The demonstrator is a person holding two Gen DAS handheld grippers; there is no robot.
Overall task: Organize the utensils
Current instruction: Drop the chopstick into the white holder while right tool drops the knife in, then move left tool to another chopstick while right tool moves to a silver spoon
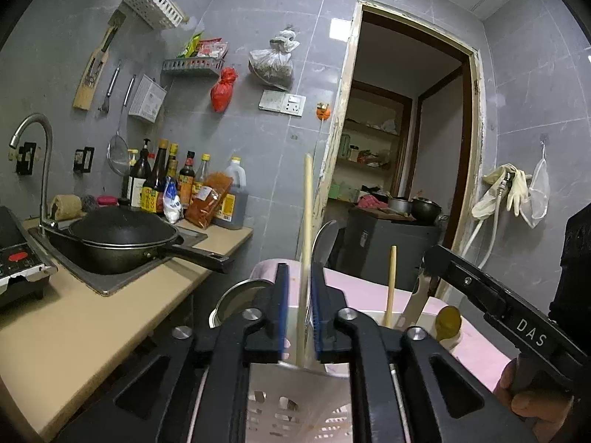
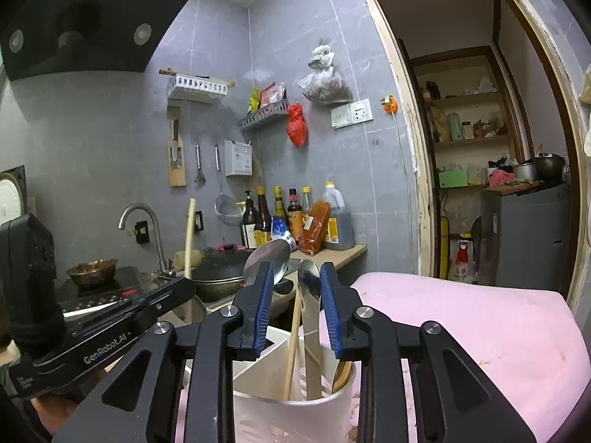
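Note:
A white utensil holder point(image 2: 295, 398) with dividers stands on a pink cloth point(image 2: 461, 325); it also shows in the left wrist view point(image 1: 295, 398). My left gripper point(image 1: 300, 280) holds a long wooden chopstick point(image 1: 307, 221) upright between its blue pads, over the holder. My right gripper point(image 2: 297, 277) is open around a metal spoon point(image 2: 309, 295) that stands in the holder beside a chopstick point(image 2: 293, 336). A second chopstick point(image 1: 390, 284), a metal handle point(image 1: 419, 301) and a yellow-brown spoon point(image 1: 448, 323) stand in the holder. A larger metal spoon point(image 2: 267, 258) sticks up behind the right gripper's left finger.
A wooden counter point(image 1: 92, 317) at left holds a sink with a black pan point(image 1: 122, 236), an induction cooker point(image 1: 18, 258) and sauce bottles point(image 1: 173, 181). A tap point(image 1: 37, 147) rises over the sink. A doorway point(image 1: 406, 147) opens behind the pink surface.

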